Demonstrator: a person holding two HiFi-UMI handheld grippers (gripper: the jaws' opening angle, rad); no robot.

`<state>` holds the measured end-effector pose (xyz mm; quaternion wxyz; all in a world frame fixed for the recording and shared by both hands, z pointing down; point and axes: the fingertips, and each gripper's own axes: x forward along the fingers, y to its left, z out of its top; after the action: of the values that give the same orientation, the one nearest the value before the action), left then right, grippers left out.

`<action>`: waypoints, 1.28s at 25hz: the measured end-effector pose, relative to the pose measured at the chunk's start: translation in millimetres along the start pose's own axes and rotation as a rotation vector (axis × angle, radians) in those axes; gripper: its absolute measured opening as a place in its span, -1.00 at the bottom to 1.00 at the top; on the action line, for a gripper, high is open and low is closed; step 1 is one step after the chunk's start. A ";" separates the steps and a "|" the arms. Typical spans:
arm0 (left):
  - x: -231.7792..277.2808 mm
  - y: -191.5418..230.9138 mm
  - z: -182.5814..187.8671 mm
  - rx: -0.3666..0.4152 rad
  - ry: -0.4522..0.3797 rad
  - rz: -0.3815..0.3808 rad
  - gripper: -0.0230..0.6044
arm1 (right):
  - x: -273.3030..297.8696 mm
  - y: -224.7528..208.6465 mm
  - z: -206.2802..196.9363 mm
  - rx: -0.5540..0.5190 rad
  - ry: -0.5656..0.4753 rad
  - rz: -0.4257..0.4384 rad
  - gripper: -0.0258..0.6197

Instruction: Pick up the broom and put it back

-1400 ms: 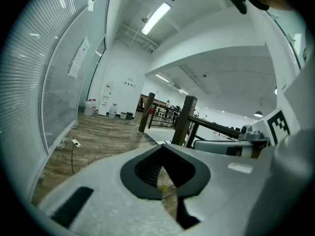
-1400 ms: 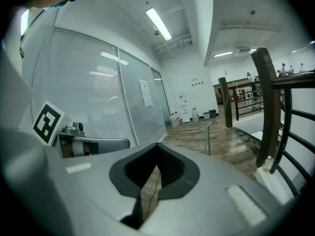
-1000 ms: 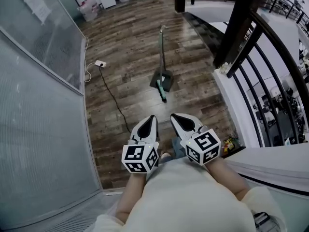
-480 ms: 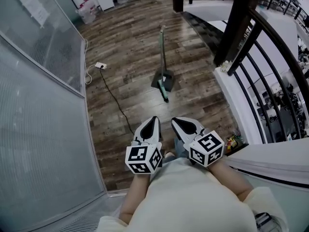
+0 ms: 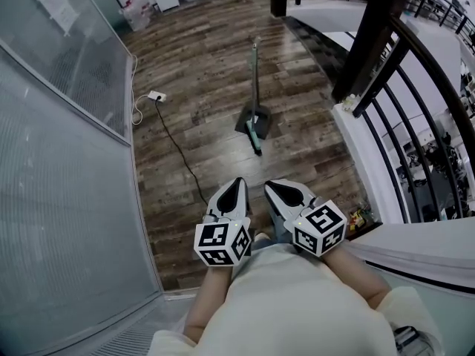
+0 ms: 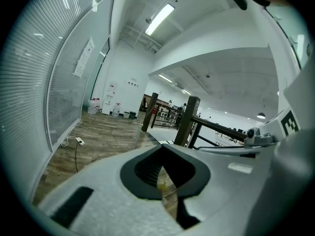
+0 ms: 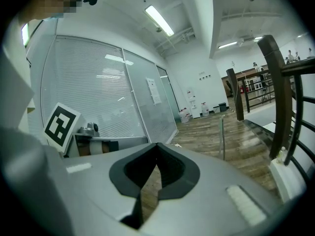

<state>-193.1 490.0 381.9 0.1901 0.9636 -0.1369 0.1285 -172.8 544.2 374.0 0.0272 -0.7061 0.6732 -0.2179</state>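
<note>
Wooden floor (image 5: 200, 58): one broom (image 5: 255, 136), one dustpan (image 5: 248, 119); left gripper (image 5: 237, 180), right gripper (image 5: 269, 184) fingers (image 5: 227, 199) pressed together

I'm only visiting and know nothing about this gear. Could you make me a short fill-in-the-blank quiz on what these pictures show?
1. The broom stands on a floor of ____ planks.
2. The left hand-held gripper and the right hand-held gripper both have their jaws ____.
3. The broom is held by ____ hand-held gripper.
4. In the head view, the cable lies on the broom's ____ side.

Missing words: wooden; shut; neither; left.
</note>
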 end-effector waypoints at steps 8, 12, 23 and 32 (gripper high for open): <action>26.9 21.8 20.8 0.008 -0.017 0.033 -0.90 | 33.1 -22.8 19.6 -0.004 -0.002 0.023 -0.91; 46.7 33.9 32.5 -0.002 -0.019 0.049 -0.90 | 51.1 -38.7 35.2 -0.002 -0.017 0.032 -0.91; 118.3 53.2 65.0 -0.018 -0.001 0.046 -0.90 | 99.5 -98.8 76.5 0.026 -0.009 0.034 -0.91; 174.3 58.0 93.7 -0.038 -0.014 0.060 -0.90 | 123.5 -150.8 110.7 0.012 0.007 0.045 -0.91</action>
<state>-30.9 363.2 369.5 0.2037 0.9562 -0.1694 0.1247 6.7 411.0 357.5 0.0340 -0.6898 0.6878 -0.2236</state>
